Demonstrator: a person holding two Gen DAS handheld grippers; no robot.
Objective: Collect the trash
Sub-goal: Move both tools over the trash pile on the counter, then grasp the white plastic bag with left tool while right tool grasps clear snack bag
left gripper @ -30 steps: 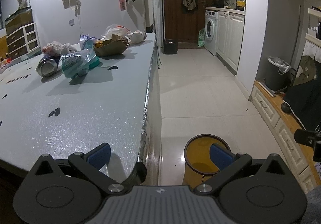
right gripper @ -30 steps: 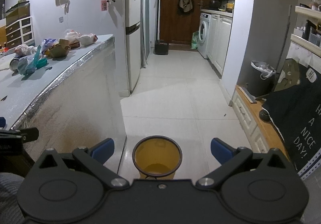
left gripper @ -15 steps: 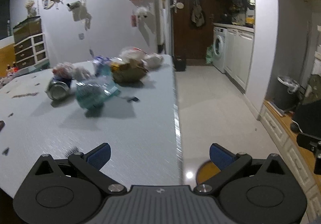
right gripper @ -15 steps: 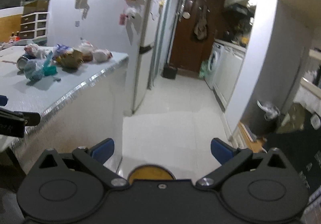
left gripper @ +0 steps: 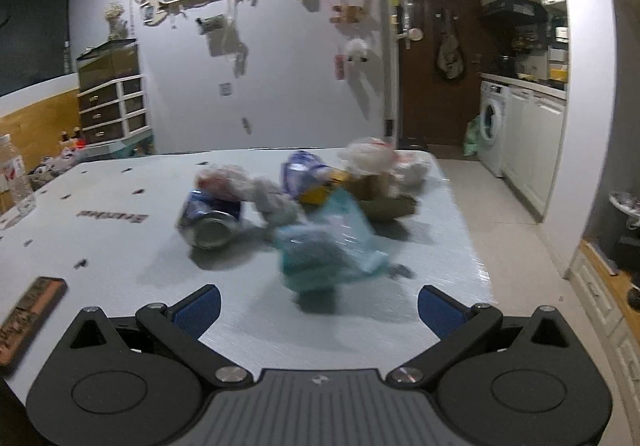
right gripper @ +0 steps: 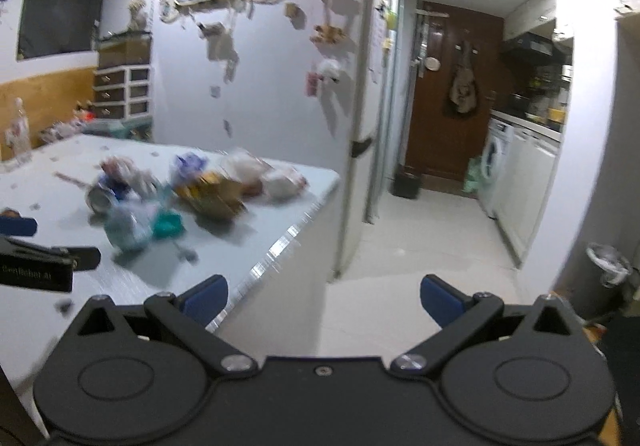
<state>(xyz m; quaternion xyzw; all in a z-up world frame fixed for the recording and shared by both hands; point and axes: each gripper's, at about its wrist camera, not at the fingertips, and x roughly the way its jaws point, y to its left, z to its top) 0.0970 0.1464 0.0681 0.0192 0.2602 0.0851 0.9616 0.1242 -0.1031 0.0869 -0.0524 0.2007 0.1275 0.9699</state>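
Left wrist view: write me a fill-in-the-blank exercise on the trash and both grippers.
1. The crushed can lies on its ____.
2. The left gripper has its jaws ____.
3. The trash sits on the ____.
4. The teal plastic bag lies nearer the left gripper than the ____ does.
5. The right gripper holds ____.

Missing words: side; open; table; can; nothing

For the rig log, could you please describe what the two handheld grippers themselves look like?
Both are alike. The left gripper has a grey ribbed centre plate with a small logo, black angular linkage arms with silver pivot screws, round black discs on either side, and blue pads at its fingertips. The right gripper has the same black linkages, silver screws and blue pads, but a plain black centre. No sleeves or cables show.
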